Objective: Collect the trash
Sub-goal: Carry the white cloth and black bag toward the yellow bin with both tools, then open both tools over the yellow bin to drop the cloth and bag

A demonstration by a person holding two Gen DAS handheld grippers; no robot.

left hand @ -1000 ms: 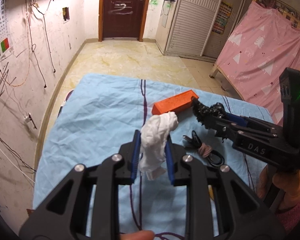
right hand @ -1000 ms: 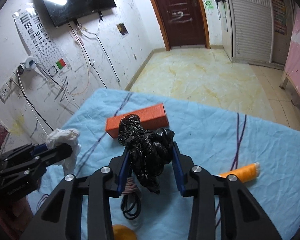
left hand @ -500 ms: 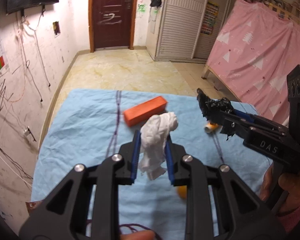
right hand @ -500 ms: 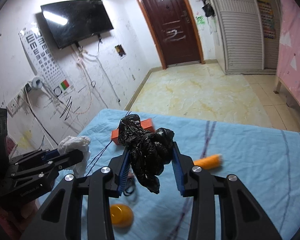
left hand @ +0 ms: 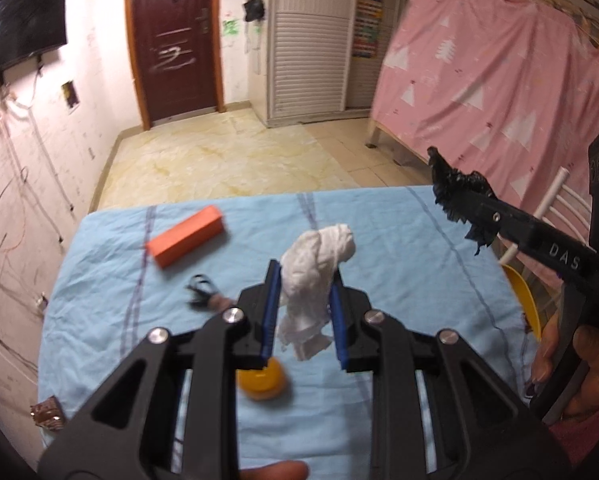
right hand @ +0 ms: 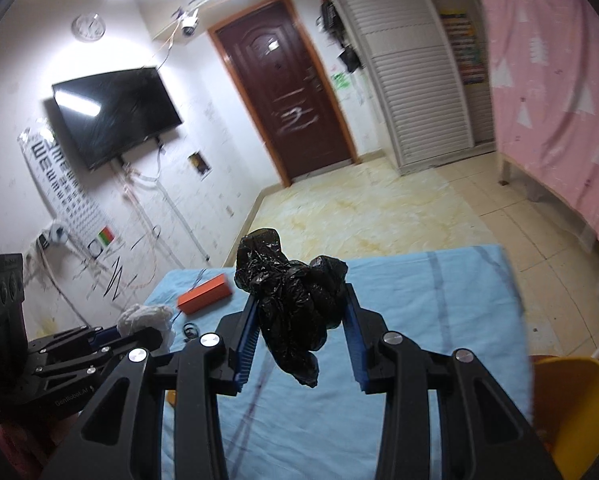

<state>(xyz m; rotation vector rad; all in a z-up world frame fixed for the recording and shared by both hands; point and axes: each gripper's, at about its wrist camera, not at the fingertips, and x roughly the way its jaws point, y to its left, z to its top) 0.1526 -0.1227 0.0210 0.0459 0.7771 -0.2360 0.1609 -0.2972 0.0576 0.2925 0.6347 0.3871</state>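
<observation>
Now right gripper (right hand: 299, 320) clamps the black plastic bag (right hand: 291, 300); left gripper (left hand: 304, 308) clamps a white tissue wad (left hand: 315, 264). Yellow bin (right hand: 571, 396) lies right of the right gripper, which is nearer.

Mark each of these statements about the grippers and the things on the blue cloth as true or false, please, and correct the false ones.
1. The left gripper is shut on a white crumpled tissue. True.
2. The right gripper holds nothing. False: it is shut on a crumpled black plastic bag.
3. The orange box lies on the blue cloth. True.
4. The orange box is held between the fingers of the left gripper. False: it lies apart, ahead and to the left of that gripper.
5. A yellow bin shows at the right edge of the right wrist view, beside the table. True.
</observation>
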